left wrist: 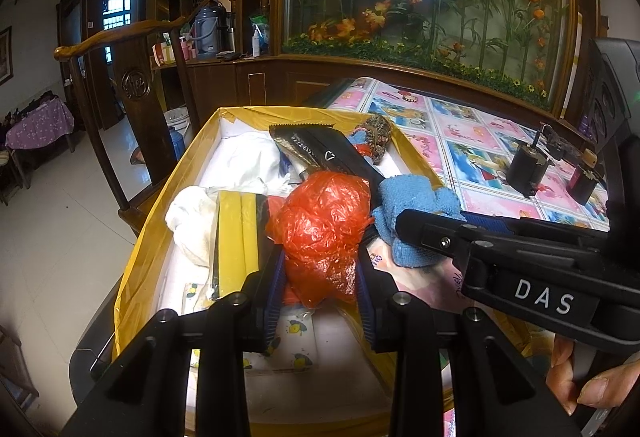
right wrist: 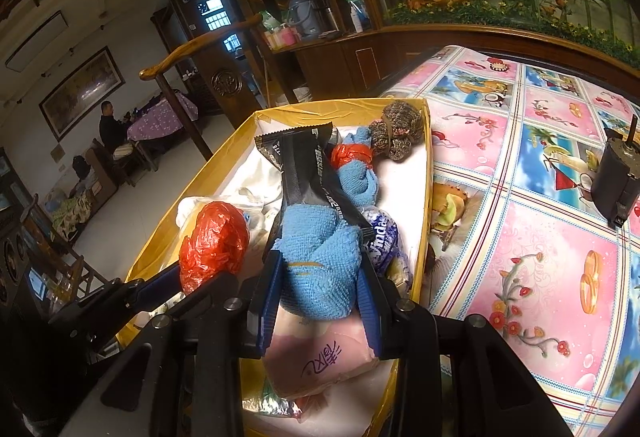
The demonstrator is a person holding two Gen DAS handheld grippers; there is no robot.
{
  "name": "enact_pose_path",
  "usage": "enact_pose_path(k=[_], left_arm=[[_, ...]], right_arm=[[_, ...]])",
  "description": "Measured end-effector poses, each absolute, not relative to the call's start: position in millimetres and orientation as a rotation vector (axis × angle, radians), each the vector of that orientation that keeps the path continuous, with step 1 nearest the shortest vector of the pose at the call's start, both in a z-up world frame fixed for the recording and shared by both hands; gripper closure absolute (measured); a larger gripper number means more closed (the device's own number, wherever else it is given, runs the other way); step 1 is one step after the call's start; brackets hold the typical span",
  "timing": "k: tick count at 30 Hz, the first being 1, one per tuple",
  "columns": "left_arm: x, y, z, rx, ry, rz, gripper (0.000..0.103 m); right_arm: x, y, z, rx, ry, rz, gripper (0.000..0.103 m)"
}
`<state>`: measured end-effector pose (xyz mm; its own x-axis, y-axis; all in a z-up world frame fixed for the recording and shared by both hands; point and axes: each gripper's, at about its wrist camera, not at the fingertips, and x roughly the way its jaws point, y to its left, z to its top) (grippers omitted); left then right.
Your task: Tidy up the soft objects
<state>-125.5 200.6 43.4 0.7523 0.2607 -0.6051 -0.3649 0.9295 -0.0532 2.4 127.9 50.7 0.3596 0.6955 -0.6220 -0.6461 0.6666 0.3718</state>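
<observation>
The left gripper [left wrist: 320, 261] squeezes a crinkly red plastic bag [left wrist: 322, 229]. The bag is shiny and scrunched into a lumpy ball, and the blue ribbed pads [left wrist: 276, 285] press on both of its sides. The right gripper [right wrist: 318, 279] pinches a fluffy blue towel [right wrist: 320, 269]. The towel is rolled into a fat bundle (a thin rubber band runs around it), and the pads push into its soft loops.

Both bundles hang over a box [left wrist: 176, 197] with yellow taped walls and a white inside. The box sits at the edge of a table beside a smooth tablecloth [right wrist: 532, 205] with pink and blue picture squares.

More soft things lie in the box. A long black wrapper [right wrist: 304, 165] with a zigzag end lies flat across the middle. Next to it is a second blue towel roll [right wrist: 360, 173] with a bit of red plastic tied at its top. In the far corner is a knobbly brown knitted bundle [right wrist: 396, 133]. A white cloth [left wrist: 192, 217] is crumpled at the left side, near a flat yellow and black pack [left wrist: 236, 237]. A squishy pink tissue pack [right wrist: 320, 357] lies under the right gripper.

On the tablecloth stands a small black metal motor [left wrist: 528, 165], well apart from the box.
</observation>
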Motion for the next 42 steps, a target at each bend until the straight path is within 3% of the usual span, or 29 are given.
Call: enact_pose_path(k=[17,21,26,30,33,42], left_arm=[[-128.8,209.0,43.3,-0.149,0.632,0.370,0.059],[-129.5,210.7,43.3,-0.146,0.630,0.376,0.052],[-129.8,211.3,43.1,-0.140,0.632,0.380,0.048],[-130.4,212.0,43.6,-0.129,0.633,0.388,0.046],[-130.8,209.6,44.6,-0.124,0.629,0.401,0.038],[-133.1,207.3,46.7,-0.101,0.621,0.436,0.027]], right_arm=[[5.8,123.8,49.1,0.091,0.831,0.857,0.062],[6.1,122.5,49.1,0.097,0.830,0.858,0.060],[7.6,119.3,48.0,0.107,0.832,0.860,0.048],[6.9,117.5,49.7,0.114,0.825,0.864,0.047],[5.7,115.0,52.3,0.124,0.815,0.871,0.046],[-0.5,98.5,61.1,0.154,0.769,0.863,0.033]])
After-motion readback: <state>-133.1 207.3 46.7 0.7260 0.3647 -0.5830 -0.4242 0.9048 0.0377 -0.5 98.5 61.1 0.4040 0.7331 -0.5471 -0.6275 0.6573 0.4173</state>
